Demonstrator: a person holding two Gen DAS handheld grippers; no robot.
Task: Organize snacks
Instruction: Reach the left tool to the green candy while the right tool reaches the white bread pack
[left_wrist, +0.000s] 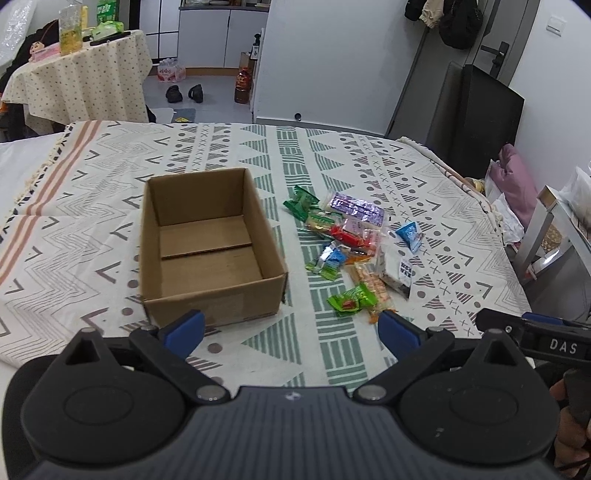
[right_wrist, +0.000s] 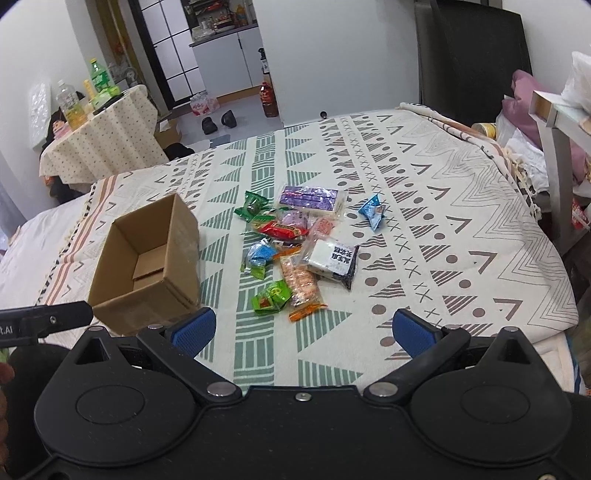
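The open brown cardboard box (left_wrist: 210, 243) sits on the bed (left_wrist: 424, 192), which has a cloth w/ zigzags and triangles on it. The box is empty inside, top open, prob. so snacks can be dropped straight in. Just beside it, on its right, lies the pile of small shiny snack packets (left_wrist: 351, 243), all mixed up and partly on top of each other. There is a purple flat pack (right_wrist: 310, 197), a green wrapped candy (right_wrist: 271, 297) close to the front, an orange cracker pack (right_wrist: 301, 286), a white-and-black pack (right_wrist: 332, 262) and a blue candy (right_wrist: 373, 210) a bit apart.

Left gripper (left_wrist: 291, 328) hangs above the near edge of the bed, jaws wide, nothing in them. Right gripper (right_wrist: 303, 328) too: jaws wide, holding nothing, aimed at the pile. No snack is in the box yet.
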